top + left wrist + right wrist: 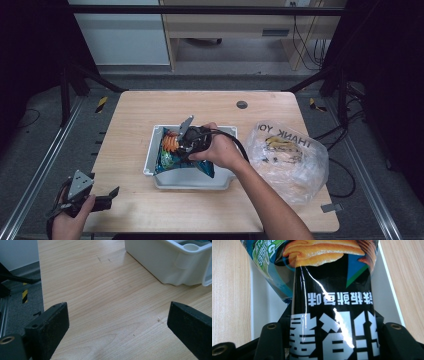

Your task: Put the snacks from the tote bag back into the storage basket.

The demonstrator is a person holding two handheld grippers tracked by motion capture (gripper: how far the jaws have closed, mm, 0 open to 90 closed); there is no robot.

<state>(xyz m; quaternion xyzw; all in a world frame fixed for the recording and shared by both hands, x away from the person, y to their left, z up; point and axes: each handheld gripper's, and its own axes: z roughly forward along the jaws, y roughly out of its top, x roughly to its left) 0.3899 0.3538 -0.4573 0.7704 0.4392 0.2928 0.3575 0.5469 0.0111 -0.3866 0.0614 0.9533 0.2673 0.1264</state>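
My right gripper (176, 145) reaches into the white bin (190, 182) at mid-table, shut on a black snack pack (332, 315) with white characters and a picture of crisps. The pack stands between its jaws (334, 340) in the right gripper view. A blue-green snack bag (267, 262) lies behind it inside the bin (387, 290), and its blue foil (202, 170) shows under the hand. My left gripper (112, 197) rests at the table's near left corner, open, with bare wood between its jaws (117, 325).
A clear plastic "THANK YOU" bag (287, 155) with items inside lies right of the bin. A corner of the bin (170, 267) lies ahead of the left gripper. A round grommet (242, 104) sits near the far edge. The table's left edge drops to grey floor (22, 302).
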